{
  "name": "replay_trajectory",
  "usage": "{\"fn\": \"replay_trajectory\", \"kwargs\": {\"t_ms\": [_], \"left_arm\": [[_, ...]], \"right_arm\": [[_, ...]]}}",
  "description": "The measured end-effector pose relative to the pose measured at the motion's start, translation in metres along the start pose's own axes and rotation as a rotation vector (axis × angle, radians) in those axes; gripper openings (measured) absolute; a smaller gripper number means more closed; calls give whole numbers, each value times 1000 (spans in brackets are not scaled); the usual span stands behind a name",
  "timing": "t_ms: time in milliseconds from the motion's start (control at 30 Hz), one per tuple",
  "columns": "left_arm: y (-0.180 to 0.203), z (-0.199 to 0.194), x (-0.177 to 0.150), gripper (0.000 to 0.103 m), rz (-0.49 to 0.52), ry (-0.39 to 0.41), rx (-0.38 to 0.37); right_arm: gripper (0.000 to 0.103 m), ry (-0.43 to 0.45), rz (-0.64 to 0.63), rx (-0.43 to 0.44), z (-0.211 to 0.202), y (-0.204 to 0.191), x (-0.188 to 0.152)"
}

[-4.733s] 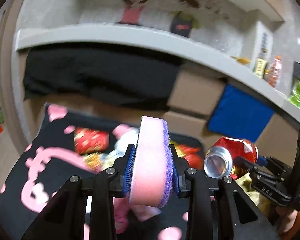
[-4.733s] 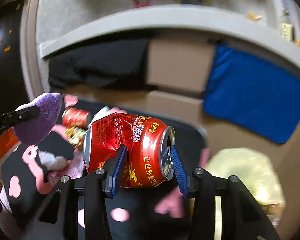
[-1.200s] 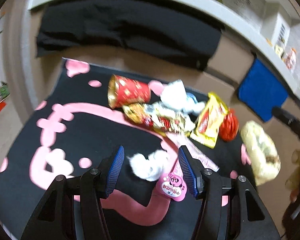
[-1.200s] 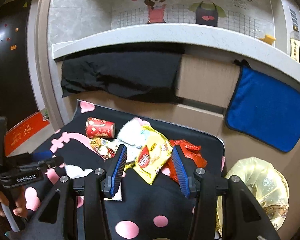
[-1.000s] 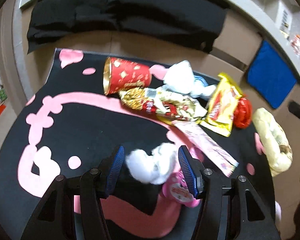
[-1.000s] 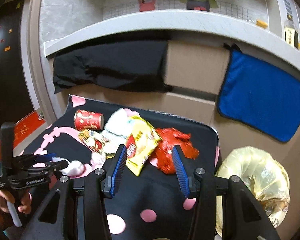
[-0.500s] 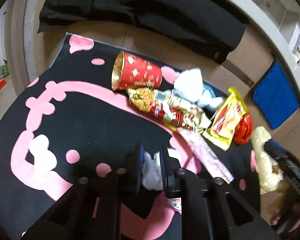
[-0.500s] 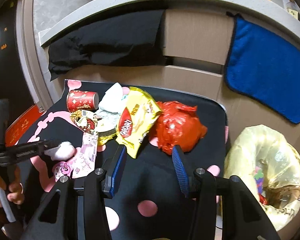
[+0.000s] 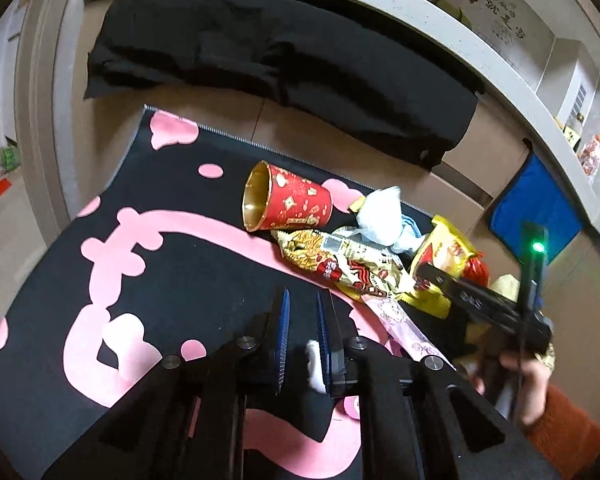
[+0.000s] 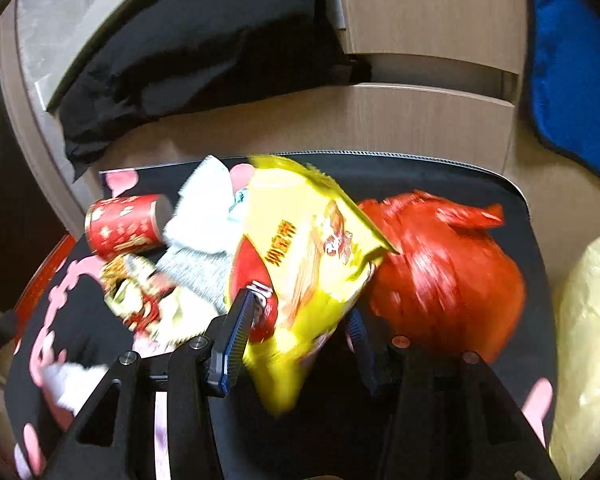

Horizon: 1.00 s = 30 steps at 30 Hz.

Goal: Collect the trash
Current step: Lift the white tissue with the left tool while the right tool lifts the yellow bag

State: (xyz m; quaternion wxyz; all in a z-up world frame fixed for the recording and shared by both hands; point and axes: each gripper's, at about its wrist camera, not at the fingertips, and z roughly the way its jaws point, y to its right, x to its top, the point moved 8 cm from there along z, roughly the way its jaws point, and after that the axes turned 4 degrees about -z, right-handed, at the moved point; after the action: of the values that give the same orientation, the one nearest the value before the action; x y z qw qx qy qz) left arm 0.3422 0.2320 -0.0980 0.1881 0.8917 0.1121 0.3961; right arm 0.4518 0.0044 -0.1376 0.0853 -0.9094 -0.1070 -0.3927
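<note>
My left gripper (image 9: 301,309) is shut on a white crumpled tissue (image 9: 313,365), lifted just above the black and pink mat (image 9: 172,264). My right gripper (image 10: 298,320) is open, its jaws on either side of the lower end of a yellow snack bag (image 10: 304,264); it also shows in the left wrist view (image 9: 446,256). Around it lie a red paper cup (image 9: 288,198), a gold and red wrapper (image 9: 340,264), white tissue and plastic (image 9: 380,214), a pink wrapper (image 9: 400,324) and a red plastic bag (image 10: 440,268).
A yellow trash bag (image 10: 588,340) stands off the mat's right edge. Black cloth (image 9: 284,60) and a blue towel (image 9: 540,208) hang from the counter over the cabinet fronts behind the mat. A hand in an orange sleeve (image 9: 556,420) holds the right gripper.
My left gripper closed on the white tissue and lifted it. My right gripper dropped down to the mat and now straddles the yellow snack bag. The sponge and the can held earlier are gone.
</note>
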Motion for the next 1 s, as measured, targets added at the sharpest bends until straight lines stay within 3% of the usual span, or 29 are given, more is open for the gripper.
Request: {"fn": "replay_trajectory", "kwargs": {"t_ms": [100, 133, 167, 267, 400, 600, 633, 733, 1000], "left_arm": [[3, 7, -5, 29, 17, -35, -45], [5, 10, -8, 42, 26, -53, -62], [7, 12, -11, 47, 29, -63, -73], [15, 20, -22, 51, 40, -99, -90], [28, 36, -32, 51, 78, -115, -55], [36, 69, -48, 50, 155, -175, 78], [37, 71, -50, 49, 149, -184, 73], [44, 71, -55, 26, 129, -204, 58], [92, 23, -27, 22, 201, -24, 78]], "right_arm": [[40, -8, -14, 23, 9, -2, 6], [32, -10, -20, 46, 8, -4, 7], [19, -15, -26, 55, 6, -6, 7], [11, 9, -48, 75, -13, -8, 6], [11, 47, -73, 47, -48, -1, 1], [11, 82, -75, -17, -93, 20, -8], [11, 85, -75, -21, -98, 23, -9], [11, 97, -68, -23, -118, 33, -13], [11, 154, -89, -18, -162, 41, -13]]}}
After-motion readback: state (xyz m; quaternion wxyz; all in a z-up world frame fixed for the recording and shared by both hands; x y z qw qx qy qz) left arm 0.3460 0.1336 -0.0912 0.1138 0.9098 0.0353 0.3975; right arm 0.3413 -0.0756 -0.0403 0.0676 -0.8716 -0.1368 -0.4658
